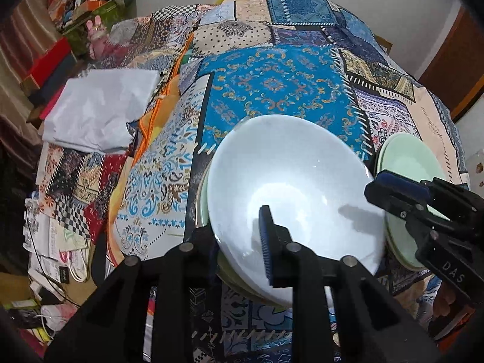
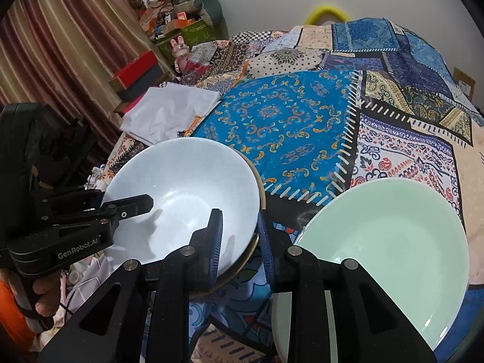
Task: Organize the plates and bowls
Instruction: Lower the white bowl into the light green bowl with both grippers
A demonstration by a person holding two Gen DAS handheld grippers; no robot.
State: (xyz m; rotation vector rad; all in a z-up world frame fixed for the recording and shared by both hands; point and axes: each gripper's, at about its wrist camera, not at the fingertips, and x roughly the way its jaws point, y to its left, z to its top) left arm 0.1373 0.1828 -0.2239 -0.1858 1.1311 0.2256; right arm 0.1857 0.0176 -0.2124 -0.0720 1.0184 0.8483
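Ahead of both my tools the patchwork cloth point(image 2: 284, 127) lies bare, so there's open room to push forward past the dishes. Between my two tools the white bowl point(image 2: 181, 187) fills the gap, sitting on a stack of plates. To the outer side of my right tool the green plate point(image 2: 393, 236) blocks the near surface. Off beyond my left tool, a folded white sheet point(image 1: 99, 112) and floor clutter crowd the edge.

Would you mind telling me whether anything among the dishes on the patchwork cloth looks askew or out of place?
Yes: the white bowl sits tilted on the stack of green plates beneath it, its rim higher on one side, while both grippers straddle opposite edges. The second green plate stack lies flat beside it. Nothing looks spilled or broken.
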